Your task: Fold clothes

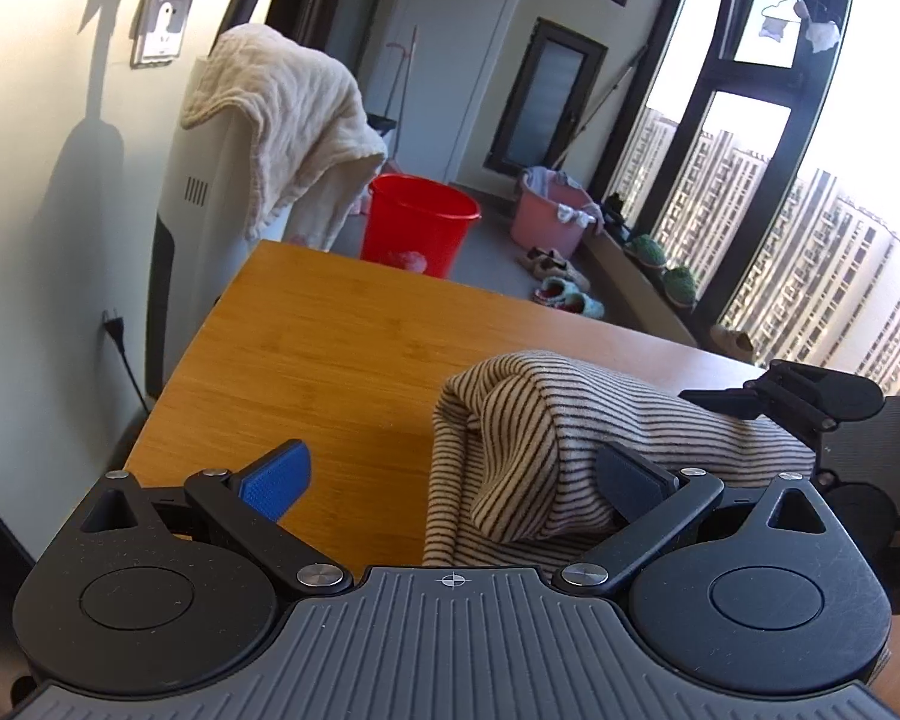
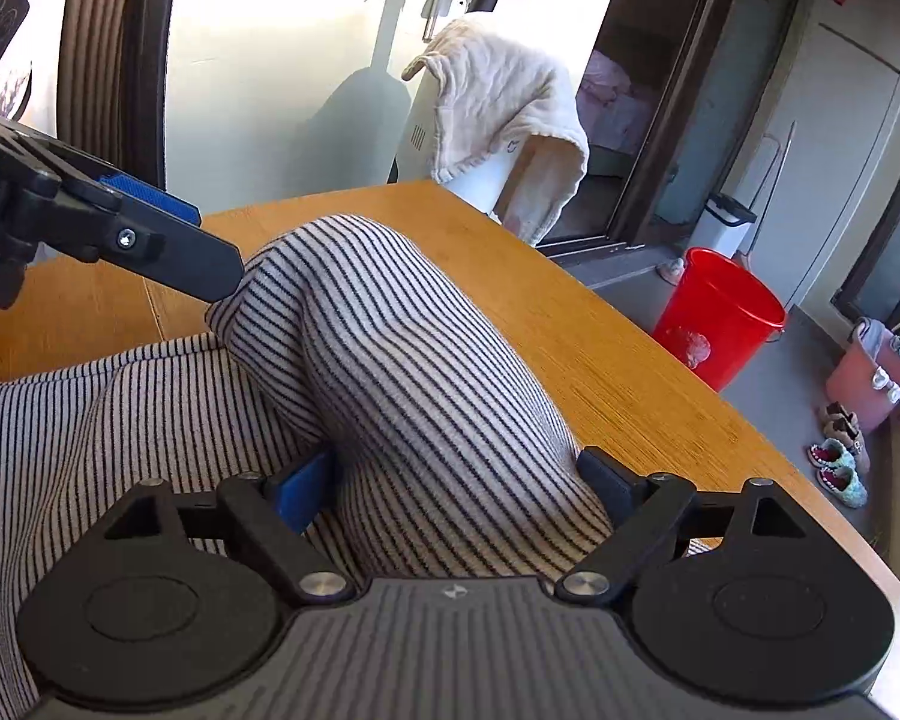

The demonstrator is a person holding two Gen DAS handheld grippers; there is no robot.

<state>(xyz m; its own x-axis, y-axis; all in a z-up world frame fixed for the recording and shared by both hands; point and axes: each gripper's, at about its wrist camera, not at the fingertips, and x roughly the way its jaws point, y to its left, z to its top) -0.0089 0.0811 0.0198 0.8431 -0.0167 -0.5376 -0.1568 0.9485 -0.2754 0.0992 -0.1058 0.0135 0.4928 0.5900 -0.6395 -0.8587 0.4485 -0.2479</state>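
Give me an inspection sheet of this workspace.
Surface: wooden table, bare apart from the garment.
Job's things: striped garment, bunched and humped.
Clutter: beige towel draped over a white appliance.
Grippers: left gripper open beside the fabric; right gripper open, fingers astride the hump.
Cables: black plug and cord at the wall.
Surroundings: red bucket, pink basket, slippers on the floor.

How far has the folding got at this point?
Early to midway. The striped garment is bunched in a hump on the table, not a flat stack. Both grippers are open: the right gripper straddles the hump, the left gripper reaches its edge. Flattening and final folds remain.
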